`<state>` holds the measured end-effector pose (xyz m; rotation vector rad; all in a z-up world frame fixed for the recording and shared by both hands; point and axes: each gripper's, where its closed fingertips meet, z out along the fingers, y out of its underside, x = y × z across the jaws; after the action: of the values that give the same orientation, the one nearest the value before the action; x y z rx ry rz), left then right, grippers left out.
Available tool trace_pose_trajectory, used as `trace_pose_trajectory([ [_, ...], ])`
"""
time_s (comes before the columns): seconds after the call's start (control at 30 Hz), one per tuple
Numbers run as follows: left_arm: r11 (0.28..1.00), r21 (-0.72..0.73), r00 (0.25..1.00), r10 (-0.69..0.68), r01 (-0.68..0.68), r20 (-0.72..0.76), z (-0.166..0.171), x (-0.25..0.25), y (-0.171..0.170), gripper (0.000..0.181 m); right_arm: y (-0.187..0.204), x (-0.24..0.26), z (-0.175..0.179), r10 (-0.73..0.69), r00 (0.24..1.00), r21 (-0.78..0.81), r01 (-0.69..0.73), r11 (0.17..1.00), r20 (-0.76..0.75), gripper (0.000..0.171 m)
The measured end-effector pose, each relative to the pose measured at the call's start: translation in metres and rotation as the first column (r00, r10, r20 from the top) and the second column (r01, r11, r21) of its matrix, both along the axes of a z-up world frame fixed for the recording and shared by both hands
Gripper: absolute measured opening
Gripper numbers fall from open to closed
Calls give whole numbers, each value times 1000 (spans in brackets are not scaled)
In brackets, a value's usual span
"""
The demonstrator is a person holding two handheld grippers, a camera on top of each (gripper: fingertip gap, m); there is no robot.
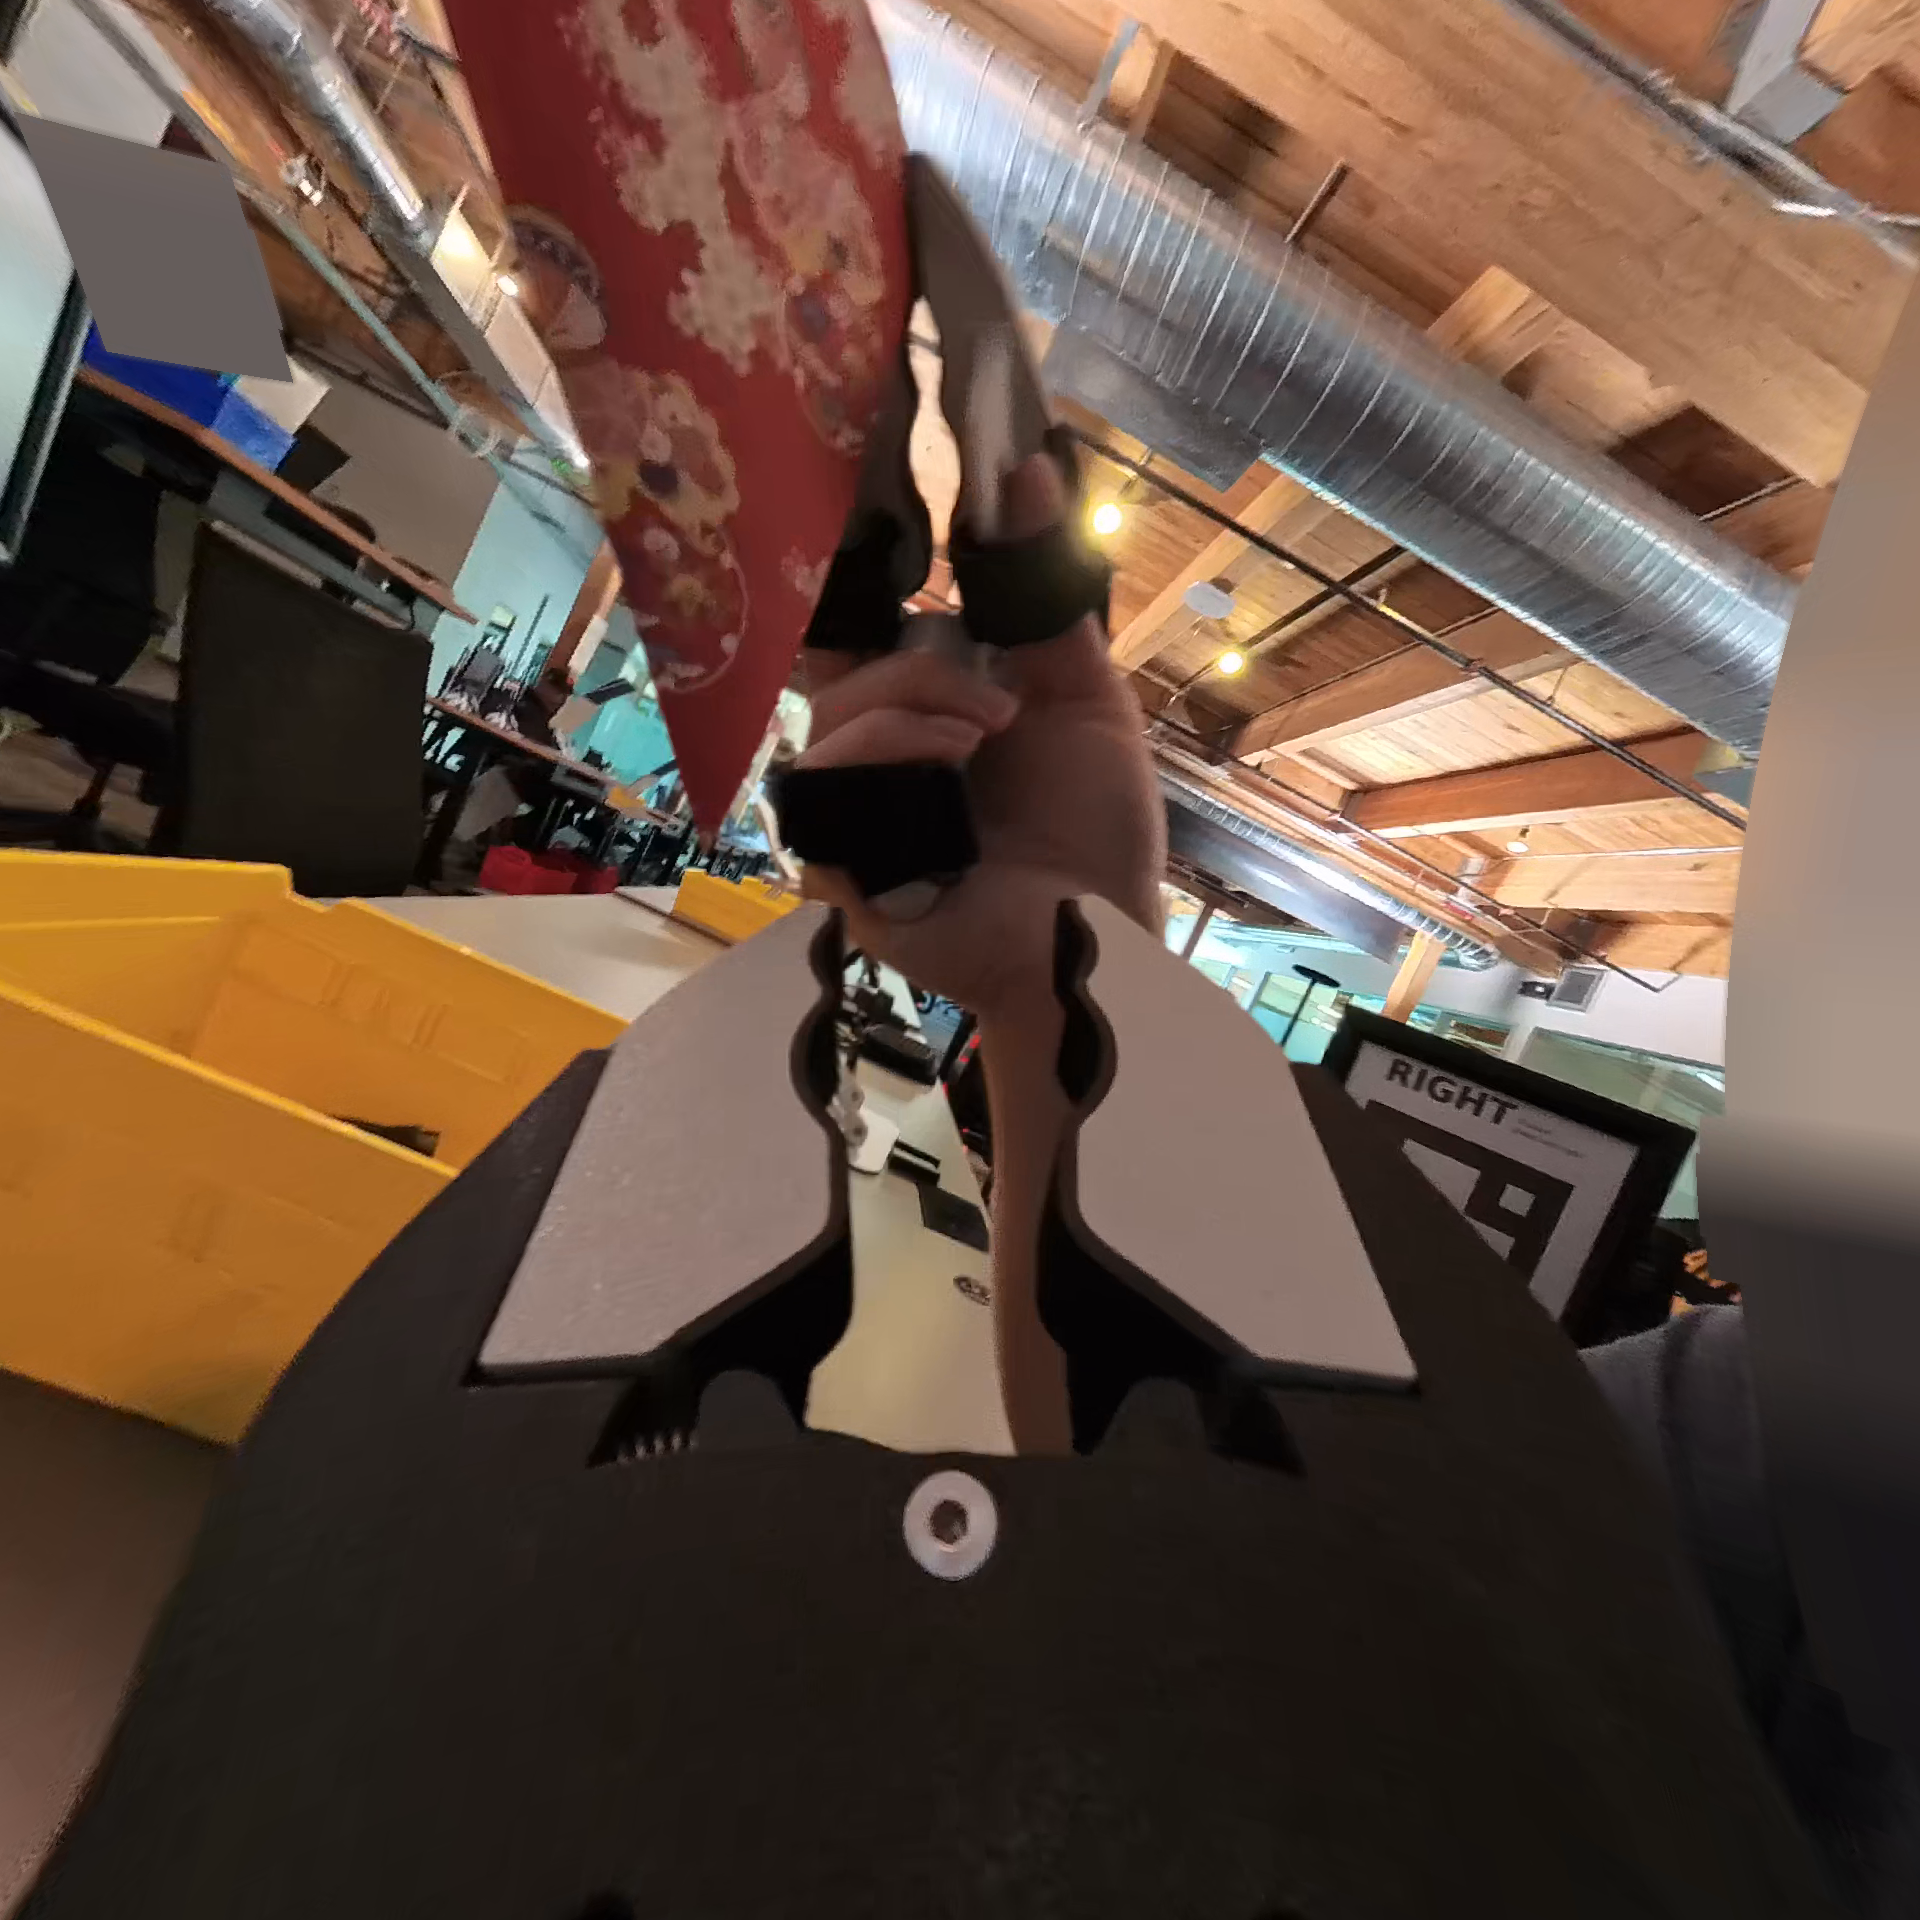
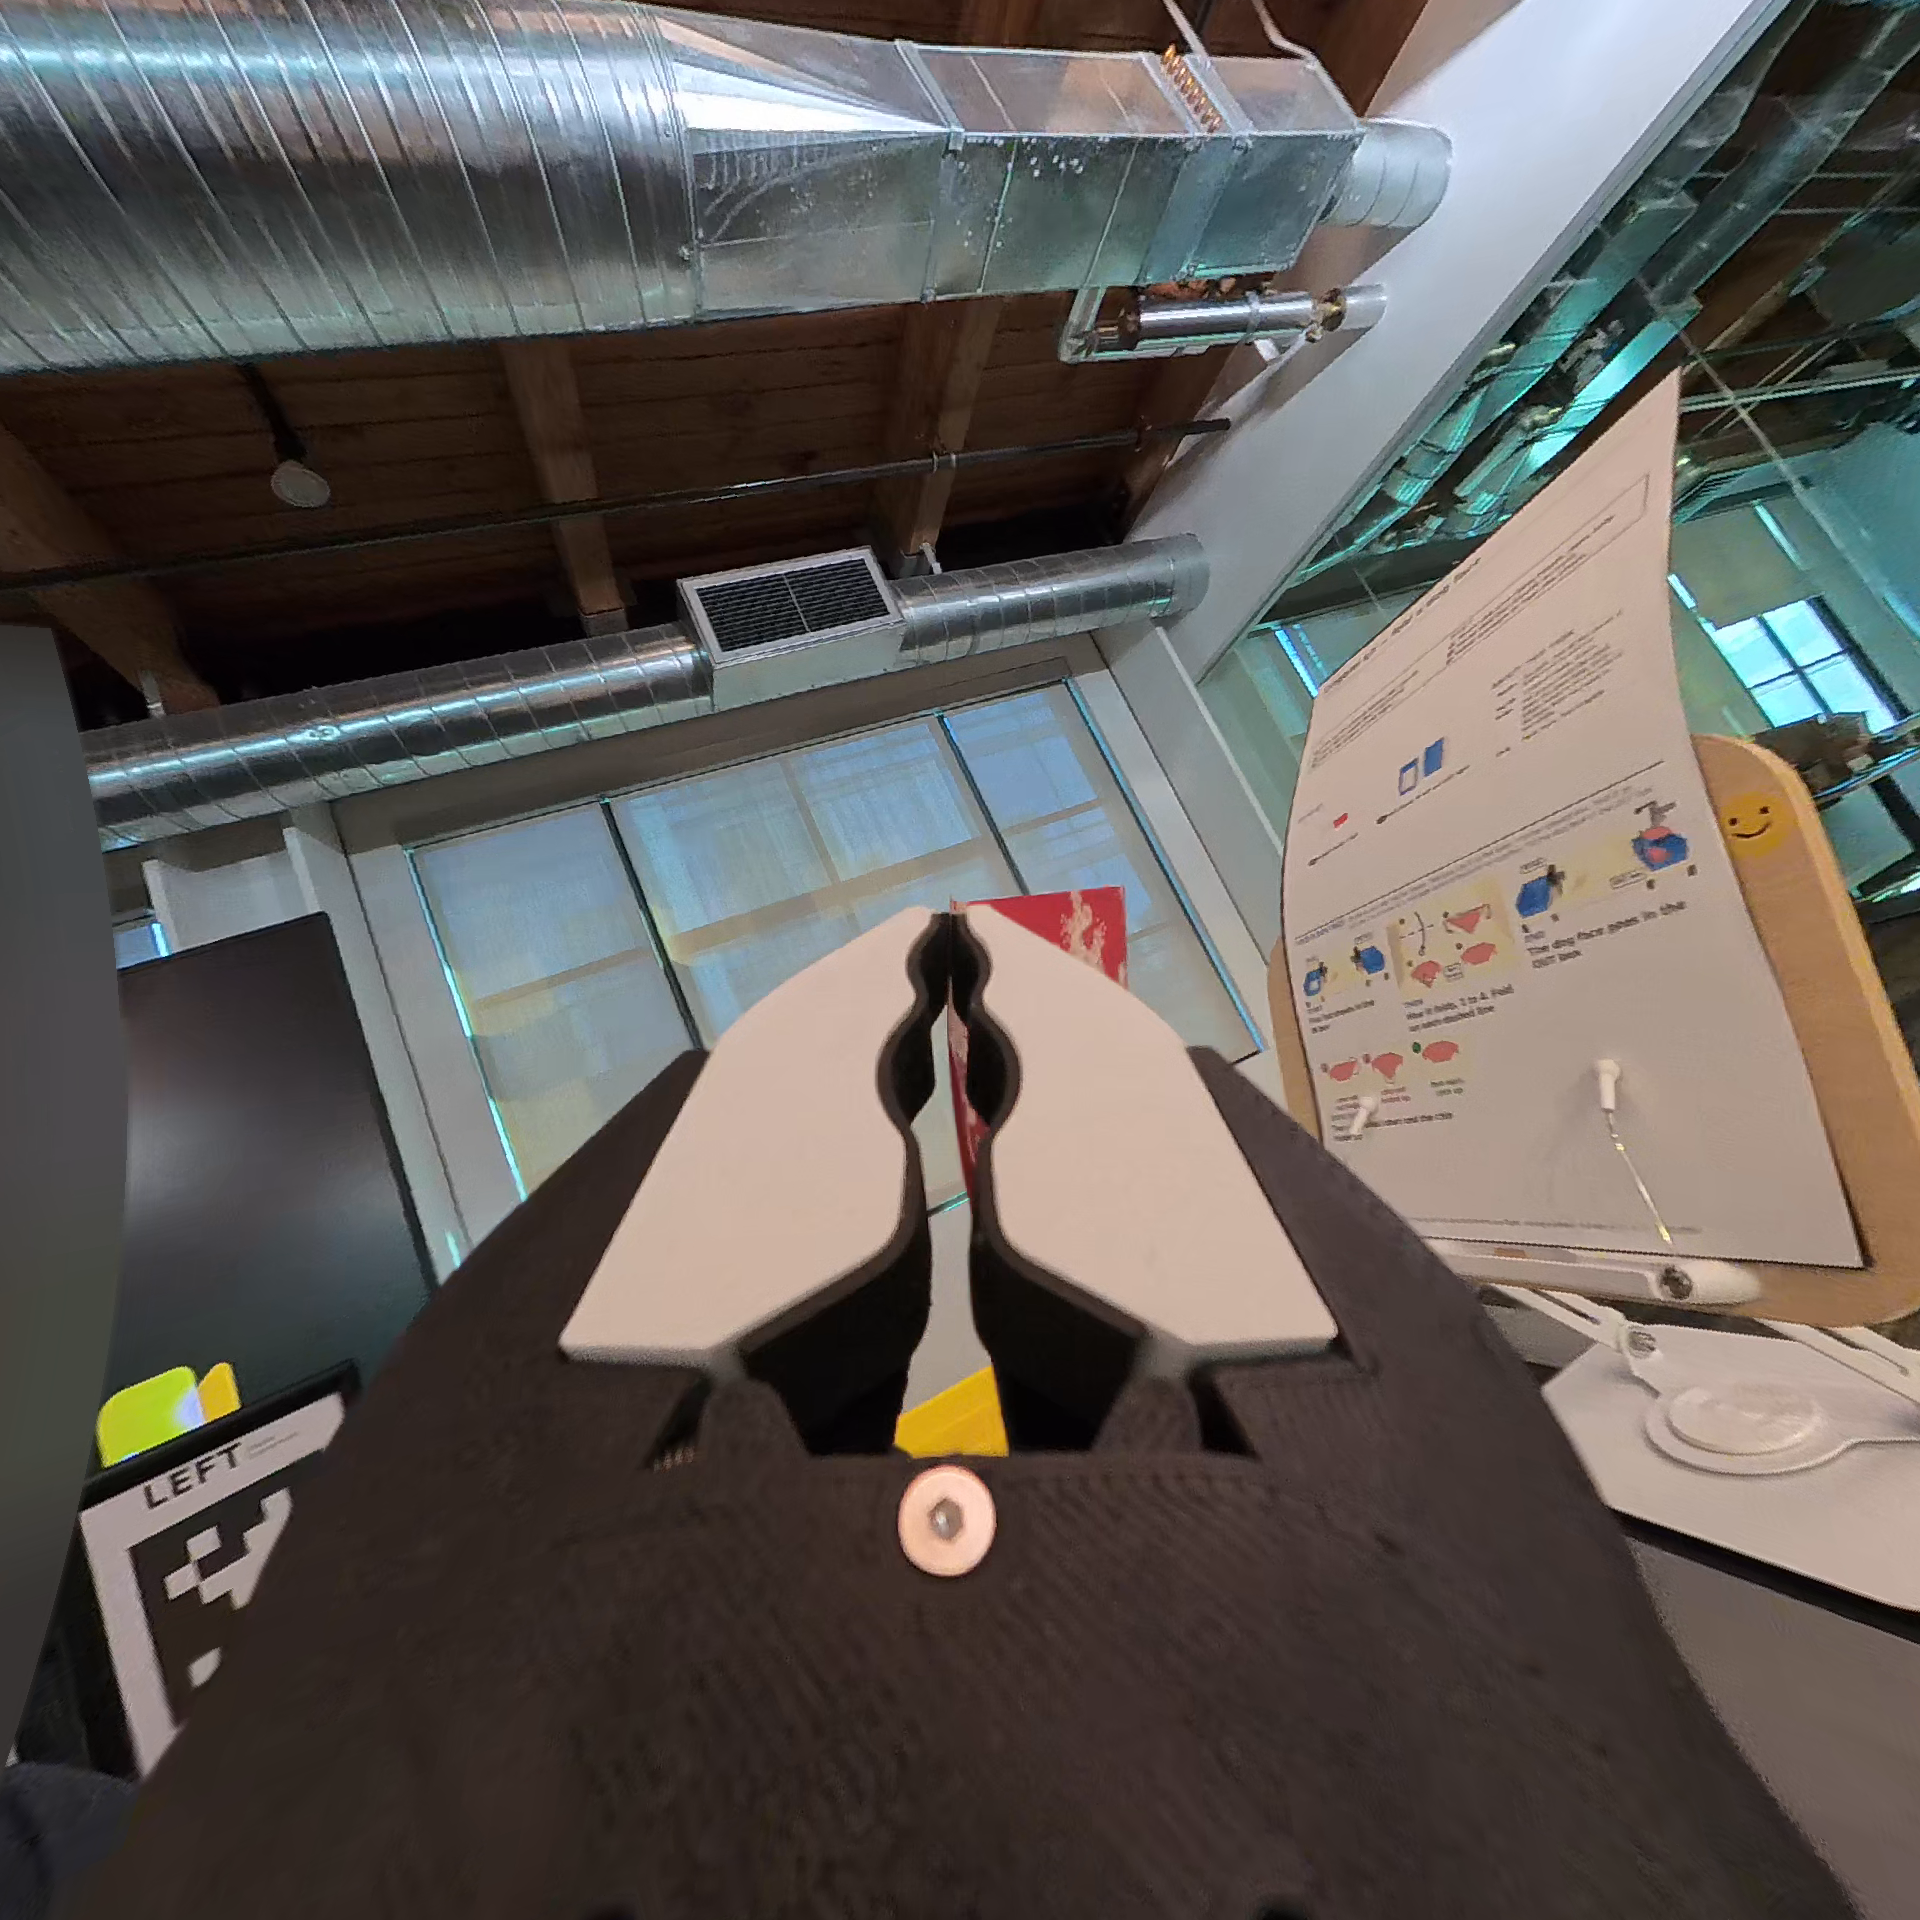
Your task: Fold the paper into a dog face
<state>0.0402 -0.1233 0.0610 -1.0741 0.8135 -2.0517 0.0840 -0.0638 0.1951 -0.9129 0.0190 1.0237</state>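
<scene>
Clearly a light sheet: the paper (image 1: 717, 343), red with a pale floral print, hangs in the air with nothing under it, its lower corner pointing down toward the bench (image 1: 561, 940).
Handling: thin and limp by my judgement, easily creased or torn; it would slip from a loose pinch and sag if held at one edge only.
Where to hold: close to an edge or corner, clear of the intended fold line, so the flat area stays free.
Right gripper (image 2: 951, 935): my jaws are pressed together on the paper's edge (image 2: 1049, 930); red shows behind the tips and in the slit between them.
Left gripper (image 1: 940, 925): my jaws stand moderately apart, holding nothing and touching nothing.
Relation: the left gripper sits below the sheet, apart from it, looking up at the right gripper and the hand (image 1: 997, 790) carrying it.
Surroundings: yellow bins (image 1: 208, 1091) at the bench's left edge.
</scene>
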Motion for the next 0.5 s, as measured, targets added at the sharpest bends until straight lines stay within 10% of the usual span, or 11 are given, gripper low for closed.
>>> trace_pose_trajectory([
  [0.23, 997, -22, 997, 76, -76, 26, -2, -1, 21, 52, -9, -14, 8, 147, 989, 11, -146, 989, -27, 1],
  [0.5, 997, 78, 992, 18, -28, 122, 17, -15, 12, 24, -7, -26, 5, 244, 968, -7, -245, 970, -52, 1],
])
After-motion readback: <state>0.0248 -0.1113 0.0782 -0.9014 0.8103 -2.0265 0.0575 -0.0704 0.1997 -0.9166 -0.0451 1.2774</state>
